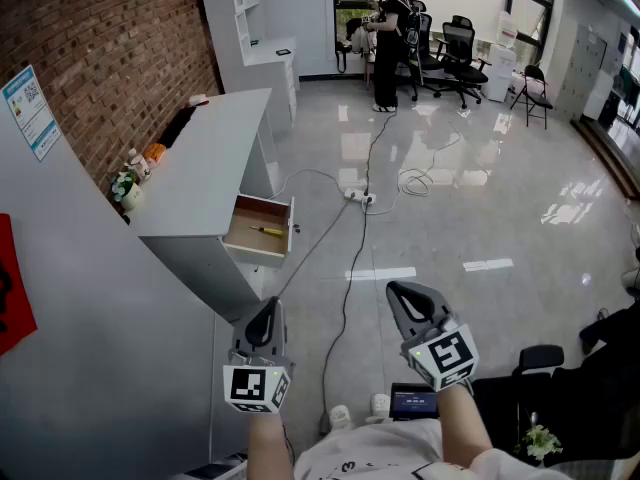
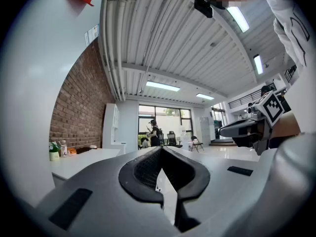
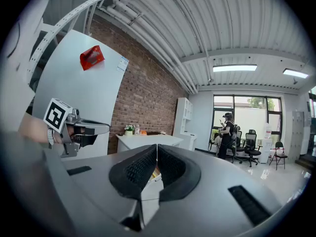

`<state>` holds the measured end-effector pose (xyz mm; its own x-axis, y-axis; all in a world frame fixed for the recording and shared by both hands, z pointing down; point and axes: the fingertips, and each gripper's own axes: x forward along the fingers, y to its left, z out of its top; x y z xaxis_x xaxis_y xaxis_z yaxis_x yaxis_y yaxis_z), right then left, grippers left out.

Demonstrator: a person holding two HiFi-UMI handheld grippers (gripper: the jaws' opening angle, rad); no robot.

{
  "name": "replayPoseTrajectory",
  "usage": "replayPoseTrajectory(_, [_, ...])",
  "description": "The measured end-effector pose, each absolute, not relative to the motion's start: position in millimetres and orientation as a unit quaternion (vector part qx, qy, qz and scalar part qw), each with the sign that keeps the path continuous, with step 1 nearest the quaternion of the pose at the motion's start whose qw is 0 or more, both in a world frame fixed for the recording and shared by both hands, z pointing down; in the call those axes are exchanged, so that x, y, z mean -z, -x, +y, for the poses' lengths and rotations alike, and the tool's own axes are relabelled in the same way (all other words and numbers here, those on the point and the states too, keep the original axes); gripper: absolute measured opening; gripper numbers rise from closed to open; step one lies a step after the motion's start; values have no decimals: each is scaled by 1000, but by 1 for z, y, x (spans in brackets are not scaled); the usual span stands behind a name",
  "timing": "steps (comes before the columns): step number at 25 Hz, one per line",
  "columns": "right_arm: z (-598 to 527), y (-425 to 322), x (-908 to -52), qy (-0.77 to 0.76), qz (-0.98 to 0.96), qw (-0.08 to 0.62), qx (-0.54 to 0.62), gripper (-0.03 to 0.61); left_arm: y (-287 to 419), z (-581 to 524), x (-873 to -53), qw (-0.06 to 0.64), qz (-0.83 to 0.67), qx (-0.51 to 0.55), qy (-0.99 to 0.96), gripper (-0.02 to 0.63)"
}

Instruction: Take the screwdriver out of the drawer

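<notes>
The drawer point(image 1: 258, 256) of the white desk point(image 1: 215, 153) stands pulled out, and the yellow-handled screwdriver point(image 1: 267, 231) lies flat on its wooden bottom, towards the front panel, with nothing else to be seen inside

The left gripper point(image 1: 268, 305) is held level, well short of the drawer and nearer the person than it, roughly in line with the drawer's front. Its jaws are clenched tip to tip with nothing between them. The right gripper point(image 1: 399, 291) is also level, further out to the right of the drawer over the bare floor, well apart from it. Its jaws are pressed together and empty as well

Beyond the drawer, on the desk's far left corner, sit a small potted plant point(image 1: 125, 186) and a few small bottles too tiny to make out. Just to the right of the drawer a cable point(image 1: 348, 268) runs across the glossy floor to a power strip point(image 1: 358, 197) past the drawer's far side. Far beyond the drawer, by the windows, a person point(image 1: 388, 38) in dark clothes stands beside some office chairs point(image 1: 455, 53)
</notes>
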<state>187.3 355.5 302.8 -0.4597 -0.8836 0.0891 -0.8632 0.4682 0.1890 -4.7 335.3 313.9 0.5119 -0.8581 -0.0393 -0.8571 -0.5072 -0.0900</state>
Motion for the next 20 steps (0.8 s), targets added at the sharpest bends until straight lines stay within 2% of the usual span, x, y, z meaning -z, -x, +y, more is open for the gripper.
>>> replayPoseTrajectory(11, [347, -150, -291, -507, -853, 97, 77, 18, 45, 327, -306, 45, 505, -24, 862, 11])
replayPoseTrajectory(20, [309, -156, -299, -499, -862, 70, 60, 20, 36, 296, -318, 41, 507, -8, 861, 11])
